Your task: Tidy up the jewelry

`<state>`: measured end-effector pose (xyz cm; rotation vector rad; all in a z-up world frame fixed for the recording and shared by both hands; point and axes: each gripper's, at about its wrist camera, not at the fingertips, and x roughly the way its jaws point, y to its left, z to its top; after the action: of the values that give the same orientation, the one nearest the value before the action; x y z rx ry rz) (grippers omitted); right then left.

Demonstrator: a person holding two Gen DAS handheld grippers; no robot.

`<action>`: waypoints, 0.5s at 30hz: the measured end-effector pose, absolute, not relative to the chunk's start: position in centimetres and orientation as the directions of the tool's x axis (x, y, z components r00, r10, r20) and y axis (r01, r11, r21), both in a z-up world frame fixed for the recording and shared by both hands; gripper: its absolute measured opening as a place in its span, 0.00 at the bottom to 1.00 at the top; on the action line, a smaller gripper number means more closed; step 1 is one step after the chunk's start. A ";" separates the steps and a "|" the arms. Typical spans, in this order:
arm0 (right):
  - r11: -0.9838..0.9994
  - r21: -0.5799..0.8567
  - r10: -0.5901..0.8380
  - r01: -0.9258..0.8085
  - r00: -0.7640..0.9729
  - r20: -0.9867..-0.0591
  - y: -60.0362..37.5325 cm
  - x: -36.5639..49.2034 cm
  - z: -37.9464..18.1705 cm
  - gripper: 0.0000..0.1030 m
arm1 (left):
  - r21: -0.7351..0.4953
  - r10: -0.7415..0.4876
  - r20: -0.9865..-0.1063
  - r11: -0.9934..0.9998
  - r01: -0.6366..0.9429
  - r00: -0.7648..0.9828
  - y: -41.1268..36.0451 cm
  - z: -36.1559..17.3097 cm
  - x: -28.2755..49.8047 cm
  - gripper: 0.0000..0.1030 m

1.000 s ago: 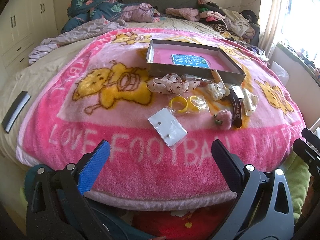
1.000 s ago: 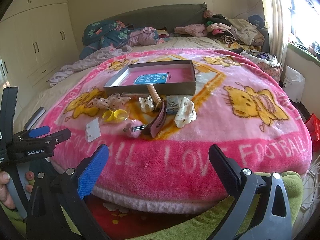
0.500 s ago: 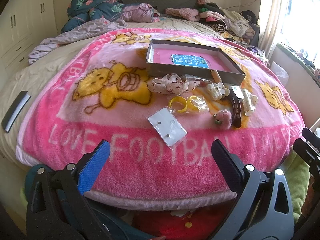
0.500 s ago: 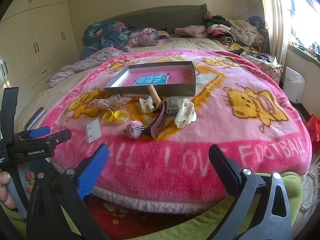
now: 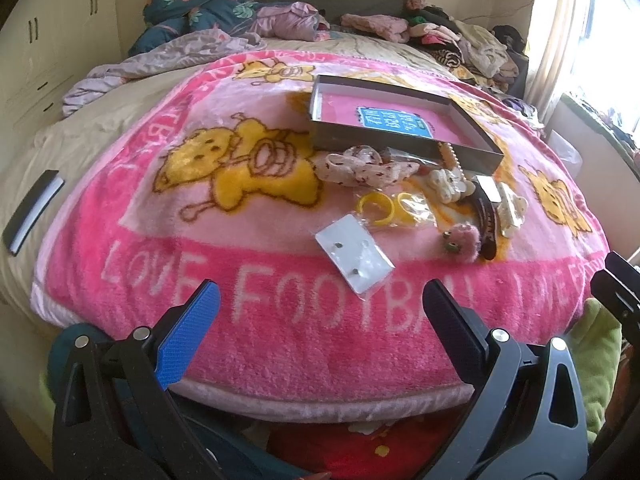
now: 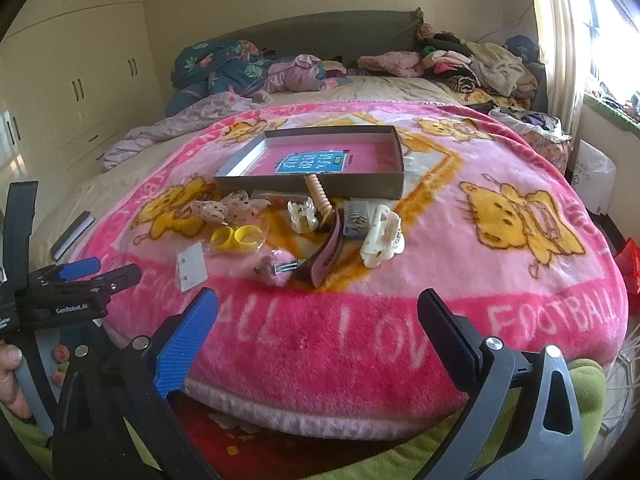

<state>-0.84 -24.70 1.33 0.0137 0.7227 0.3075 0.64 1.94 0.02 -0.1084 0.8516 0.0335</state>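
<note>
Bed [image 6: 400, 92] under a pink football blanket [image 6: 500, 304]; clothes heaped at the headboard end. On the blanket, an open shallow box [image 6: 312, 190], bare inside apart from a blue label. Nothing sorted yet, by my reading: every piece lies loose just in front of the box.

Scatter, larger to smaller:
- dark curved hair clip [image 6: 326, 258]
- spotted fabric bow [image 5: 362, 168]
- cream claw clip [image 6: 380, 236]
- beaded band [image 6: 319, 196], leaning on the box wall
- earring card in a clear sleeve [image 5: 354, 258]
- yellow rings [image 5: 376, 210], bagged
- pink pom-pom clip [image 5: 464, 240]

Left tongs [image 5: 320, 308] spread wide, holding nothing, low at the blanket's near edge, aimed at the earring card. Right tongs [image 6: 318, 320] equally wide, unloaded, level alongside, facing the hair clip. Both well short of the pile.
</note>
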 end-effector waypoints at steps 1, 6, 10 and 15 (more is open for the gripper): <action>0.955 0.112 0.280 -0.276 0.707 -0.650 -24.5 -0.6 1.3 0.96 | -0.082 -0.013 -0.752 0.994 -0.075 0.659 2.0 0.0 0.7 0.92; 0.947 0.118 0.300 -0.299 0.696 -0.653 -23.7 0.9 1.3 0.96 | -0.090 -0.004 -0.754 0.991 -0.096 0.657 3.5 0.0 1.4 0.92; 0.939 0.139 0.326 -0.316 0.676 -0.661 -23.0 2.4 1.0 0.96 | -0.089 0.000 -0.760 0.991 -0.104 0.650 4.0 -0.2 2.2 0.92; 0.936 0.139 0.329 -0.323 0.663 -0.672 -22.1 4.4 0.6 0.96 | -0.111 -0.011 -0.759 0.987 -0.113 0.651 5.3 -0.1 4.0 0.92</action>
<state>4.39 -22.10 0.59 0.0077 0.7614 0.3686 3.96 5.25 -0.13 -0.1534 0.8611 0.0584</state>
